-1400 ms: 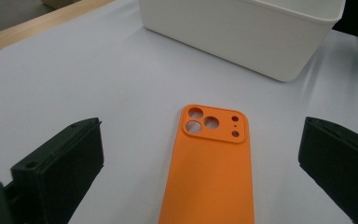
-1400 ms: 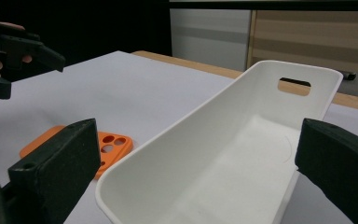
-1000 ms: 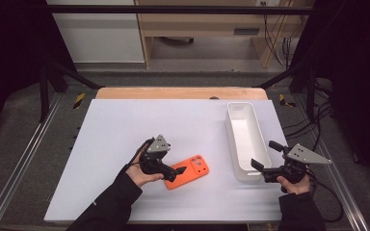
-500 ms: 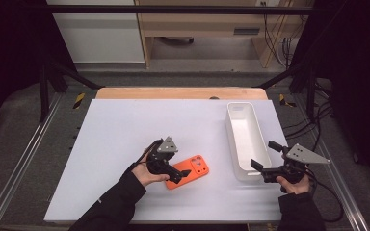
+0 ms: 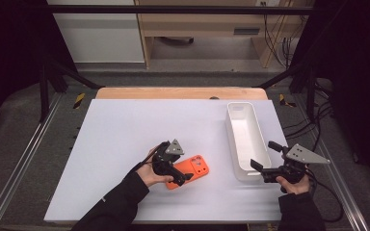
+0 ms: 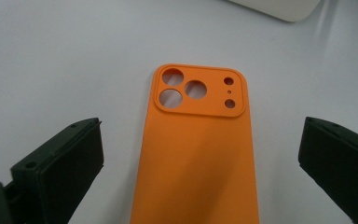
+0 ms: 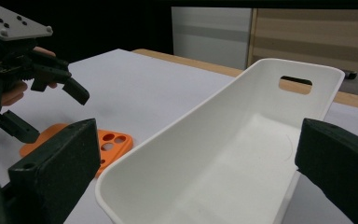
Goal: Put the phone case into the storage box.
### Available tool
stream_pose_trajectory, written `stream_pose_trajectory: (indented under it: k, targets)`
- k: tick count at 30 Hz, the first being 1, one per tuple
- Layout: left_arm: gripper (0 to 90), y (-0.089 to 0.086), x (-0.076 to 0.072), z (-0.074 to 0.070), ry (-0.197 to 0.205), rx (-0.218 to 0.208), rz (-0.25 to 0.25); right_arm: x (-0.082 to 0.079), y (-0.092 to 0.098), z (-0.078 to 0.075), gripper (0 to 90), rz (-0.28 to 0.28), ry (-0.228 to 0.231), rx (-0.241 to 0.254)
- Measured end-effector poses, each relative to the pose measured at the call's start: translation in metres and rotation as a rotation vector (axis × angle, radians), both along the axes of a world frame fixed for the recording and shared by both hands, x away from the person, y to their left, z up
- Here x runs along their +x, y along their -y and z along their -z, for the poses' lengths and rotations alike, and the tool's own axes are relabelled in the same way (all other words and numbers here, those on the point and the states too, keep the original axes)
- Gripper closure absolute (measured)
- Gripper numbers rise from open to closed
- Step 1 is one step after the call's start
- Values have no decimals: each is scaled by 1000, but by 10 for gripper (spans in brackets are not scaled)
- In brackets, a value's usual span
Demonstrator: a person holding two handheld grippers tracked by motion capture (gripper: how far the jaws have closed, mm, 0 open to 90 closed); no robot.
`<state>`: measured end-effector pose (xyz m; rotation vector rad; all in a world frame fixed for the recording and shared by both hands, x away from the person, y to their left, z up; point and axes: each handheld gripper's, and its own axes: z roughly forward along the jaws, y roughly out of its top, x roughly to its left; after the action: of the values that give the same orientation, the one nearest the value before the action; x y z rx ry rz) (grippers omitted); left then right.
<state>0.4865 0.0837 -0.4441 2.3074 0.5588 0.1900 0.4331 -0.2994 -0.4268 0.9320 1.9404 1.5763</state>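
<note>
- My left gripper (image 5: 177, 174) hovers just above the orange phone case (image 5: 192, 169). Its jaws stand wide apart, one on each side of the case, and neither touches it.
- In the left gripper view the phone case (image 6: 198, 154) lies flat on the white table (image 6: 60, 56), back side up. It sits directly ahead of and between my jaws.
- The long axis of the case runs straight away from my left gripper. The camera-cutout end is the far end; the near end passes out of view beneath the gripper.
- The jaws therefore line up across the short width of the case. In my judgement, a descent followed by a closing of the jaws would grip it by its long edges.
- My left gripper is by far the nearer one to the case. My right gripper (image 5: 269, 163) is well apart from it, on the far side of the bin.
- My right gripper also has its jaws wide apart and holds nothing. It sits at the near end of the white bin (image 5: 245, 139), with the jaws roughly bracketing that end.
- In the right gripper view the white bin (image 7: 242, 140) extends away from the gripper, with a handle slot (image 7: 295, 84) in its far wall. The visible interior is empty.
- The bin lies to the right of the case, near but not touching it.
</note>
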Motion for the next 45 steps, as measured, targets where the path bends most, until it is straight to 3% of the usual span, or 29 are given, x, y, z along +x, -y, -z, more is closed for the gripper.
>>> stream_pose_trajectory:
  k: [27,45]
  targets:
    - [9,11,6,21,-53,131,7,0,0,0,4,1,-4,-6]
    - [67,15,8,27,-65,171,19,1,0,0,4,1,-4,-5]
